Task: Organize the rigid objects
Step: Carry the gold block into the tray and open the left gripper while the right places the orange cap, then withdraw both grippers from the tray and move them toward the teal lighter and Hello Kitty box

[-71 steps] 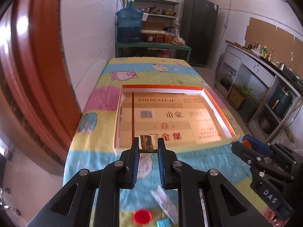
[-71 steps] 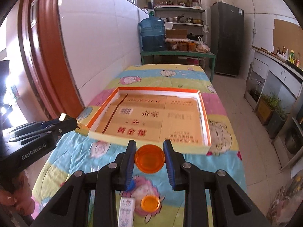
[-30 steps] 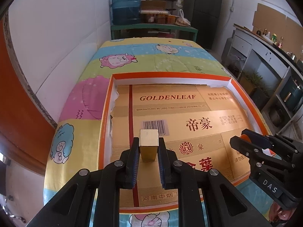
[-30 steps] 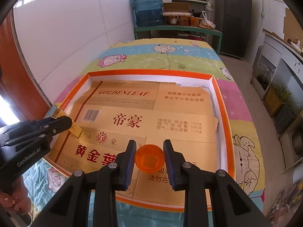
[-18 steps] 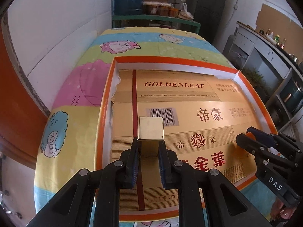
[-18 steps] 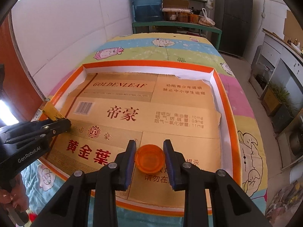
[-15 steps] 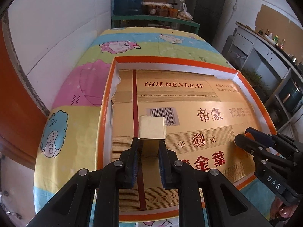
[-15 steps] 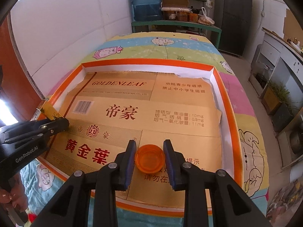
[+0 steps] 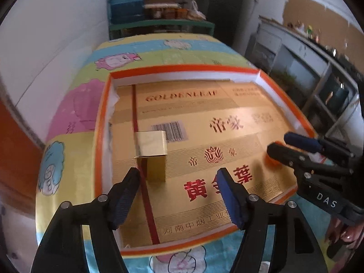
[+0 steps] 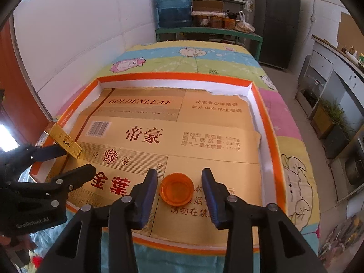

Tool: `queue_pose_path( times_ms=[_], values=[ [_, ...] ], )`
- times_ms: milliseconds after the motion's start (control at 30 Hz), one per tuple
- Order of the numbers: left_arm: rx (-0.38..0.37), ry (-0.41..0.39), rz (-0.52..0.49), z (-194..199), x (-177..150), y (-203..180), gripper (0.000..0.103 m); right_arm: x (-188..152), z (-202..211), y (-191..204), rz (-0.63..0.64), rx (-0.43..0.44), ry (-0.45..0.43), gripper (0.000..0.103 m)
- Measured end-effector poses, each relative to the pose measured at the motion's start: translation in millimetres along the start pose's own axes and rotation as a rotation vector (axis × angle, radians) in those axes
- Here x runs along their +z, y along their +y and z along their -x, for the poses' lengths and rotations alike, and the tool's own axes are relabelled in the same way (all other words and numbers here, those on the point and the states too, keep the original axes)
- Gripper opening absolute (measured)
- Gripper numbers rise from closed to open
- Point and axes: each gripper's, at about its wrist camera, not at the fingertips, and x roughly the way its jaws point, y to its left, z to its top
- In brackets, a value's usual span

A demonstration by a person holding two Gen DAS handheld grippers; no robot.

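A shallow orange-rimmed tray (image 9: 182, 71) (image 10: 173, 77) lined with gold cardboard lies on the cartoon-print table. A small gold box (image 9: 152, 155) stands upright on the lining near the tray's left wall; it also shows in the right wrist view (image 10: 64, 141). My left gripper (image 9: 178, 182) is open just behind the box, not touching it. An orange cap (image 10: 177, 189) lies open side up on the lining near the tray's front; a sliver of the cap (image 9: 270, 161) shows in the left wrist view. My right gripper (image 10: 179, 182) is open around the cap, fingers clear of it.
A white wall runs along the table's left side. A green shelf with a blue water jug (image 10: 173, 5) stands beyond the far end, a dark fridge (image 10: 276, 20) beside it. Cabinets line the right. A red object (image 10: 36, 261) lies on the cloth before the tray.
Both grippers have opened. The gold box left my left gripper and stands in the tray; the orange cap left my right gripper and lies on the lining. The left gripper drew back a little.
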Motion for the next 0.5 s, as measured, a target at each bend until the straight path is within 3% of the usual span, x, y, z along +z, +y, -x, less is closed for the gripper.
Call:
queue_pose_path(
  times_ms=[333, 500],
  values=[
    [-0.028, -0.116, 0.046, 59.2, -17.6, 11.8, 0.071, -15.6, 38.1, 1.1, -0.039, 0.014, -0.064, 0.046],
    [0.016, -0.143, 0.043, 83.0, -29.7, 8.1, 0.071, -27.1, 55.4, 4.3, -0.050, 0.020, -0.070, 0.046]
  ],
)
